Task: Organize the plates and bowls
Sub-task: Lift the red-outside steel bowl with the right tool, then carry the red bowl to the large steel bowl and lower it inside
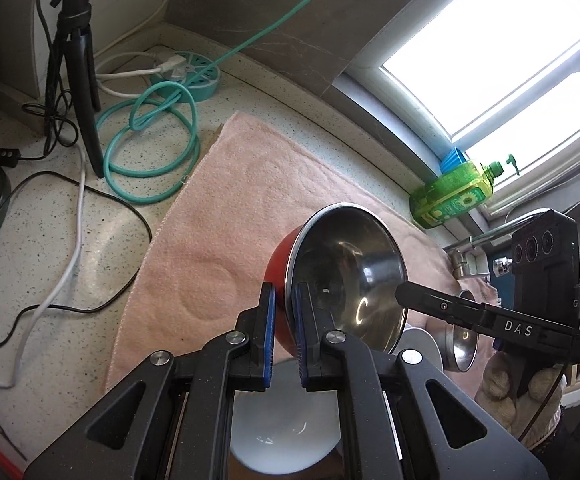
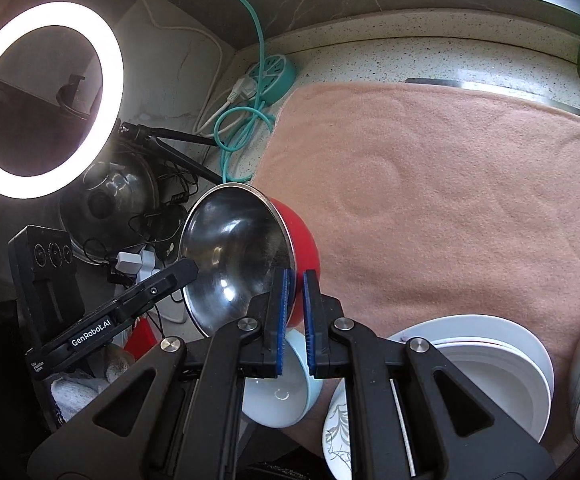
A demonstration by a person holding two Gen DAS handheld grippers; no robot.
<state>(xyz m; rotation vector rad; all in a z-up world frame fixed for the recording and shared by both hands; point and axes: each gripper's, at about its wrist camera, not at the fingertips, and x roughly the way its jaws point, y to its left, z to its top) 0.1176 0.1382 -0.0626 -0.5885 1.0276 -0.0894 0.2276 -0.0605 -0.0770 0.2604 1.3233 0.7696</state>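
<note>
A red bowl with a steel inside (image 1: 349, 280) is held tilted in the air above the pink towel (image 1: 230, 216). My left gripper (image 1: 286, 300) is shut on its rim. My right gripper (image 2: 295, 288) is shut on the opposite rim of the same red bowl (image 2: 234, 256); it shows at the right of the left wrist view (image 1: 405, 294). A white bowl (image 1: 286, 432) lies below the left gripper. In the right wrist view a light blue bowl (image 2: 286, 396), a patterned plate (image 2: 335, 436) and stacked white plates (image 2: 489, 364) lie on the towel (image 2: 449, 200).
A small steel bowl (image 1: 461, 344) sits at the right. A green soap bottle (image 1: 453, 196) stands by the window. A tripod (image 1: 78, 80), a teal power strip (image 1: 188, 72), teal and black cables and a ring light (image 2: 46, 100) crowd the counter's left side.
</note>
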